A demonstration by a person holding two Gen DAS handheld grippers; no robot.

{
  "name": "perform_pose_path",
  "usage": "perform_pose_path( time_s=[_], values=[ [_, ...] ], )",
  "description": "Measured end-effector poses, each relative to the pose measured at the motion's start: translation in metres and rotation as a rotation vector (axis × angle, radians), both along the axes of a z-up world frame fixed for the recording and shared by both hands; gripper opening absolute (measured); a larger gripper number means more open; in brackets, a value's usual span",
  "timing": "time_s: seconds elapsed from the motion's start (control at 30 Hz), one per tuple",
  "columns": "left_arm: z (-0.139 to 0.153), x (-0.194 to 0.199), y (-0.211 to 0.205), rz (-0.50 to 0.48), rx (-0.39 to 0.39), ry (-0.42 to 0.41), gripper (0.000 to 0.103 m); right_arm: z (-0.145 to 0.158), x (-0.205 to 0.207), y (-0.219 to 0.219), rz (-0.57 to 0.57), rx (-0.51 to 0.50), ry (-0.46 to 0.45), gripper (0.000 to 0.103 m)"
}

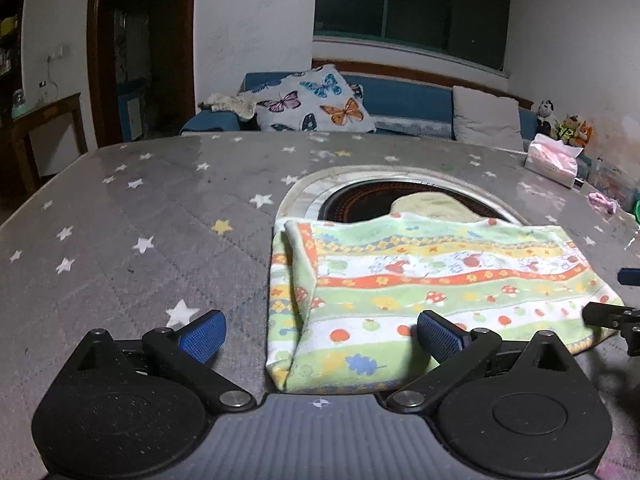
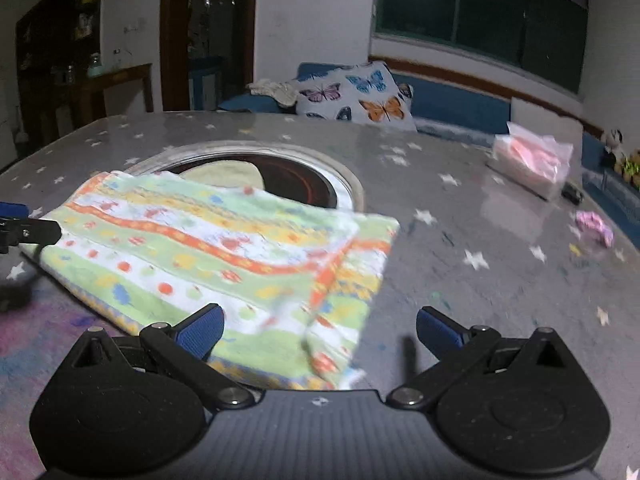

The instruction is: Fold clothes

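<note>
Towel (image 1: 432, 296): folded, flat on table (image 1: 140, 208).
Left gripper (image 1: 322, 334): jaws wide apart, holding nothing.
Right gripper (image 2: 320, 330): jaws wide apart, empty.
Hidden: towel's far edge covers part of the round inset (image 1: 360, 196).

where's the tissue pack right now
The tissue pack sits at the table's far right in the right wrist view, beyond the striped towel and past the round inset, near the small pink item.

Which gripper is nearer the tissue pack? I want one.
Right. The right gripper sits at the cloth's right end, toward the tissue pack; the left gripper is at the far end.
</note>
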State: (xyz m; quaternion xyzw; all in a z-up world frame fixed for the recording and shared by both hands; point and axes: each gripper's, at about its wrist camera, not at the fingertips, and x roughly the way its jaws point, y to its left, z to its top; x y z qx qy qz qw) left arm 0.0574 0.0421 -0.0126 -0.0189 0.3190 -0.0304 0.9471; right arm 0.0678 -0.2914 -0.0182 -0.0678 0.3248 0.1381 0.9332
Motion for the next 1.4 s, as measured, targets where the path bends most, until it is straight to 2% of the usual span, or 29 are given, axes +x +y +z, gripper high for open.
perform_pose_path(
  time_s=[0.1,0.37,0.67,0.8,1.07,1.27,1.4],
  values=[
    [0.001,0.0,0.002,0.002,-0.011,0.003,0.103,0.003,0.0,-0.005,-0.005,0.005,0.007,0.103],
    [0.01,0.006,0.004,0.017,-0.004,-0.012,0.103,0.018,0.014,-0.012,-0.04,-0.015,-0.048,0.103],
    [0.003,0.01,0.013,0.029,-0.028,0.024,0.103,0.005,0.031,-0.017,-0.07,-0.035,0.007,0.103],
    [0.008,0.016,0.014,0.03,-0.027,0.015,0.103,0.012,0.039,-0.016,-0.07,-0.049,-0.012,0.103],
    [0.015,0.04,0.013,0.035,-0.001,0.01,0.103,0.014,0.076,-0.015,-0.098,-0.005,0.004,0.103],
    [0.005,0.061,0.018,0.057,0.029,0.06,0.103,-0.002,0.095,-0.017,-0.125,-0.021,0.053,0.103],
    [-0.002,0.064,0.024,0.076,0.021,0.085,0.103,0.001,0.09,-0.02,-0.129,-0.009,0.048,0.103]
  ],
)
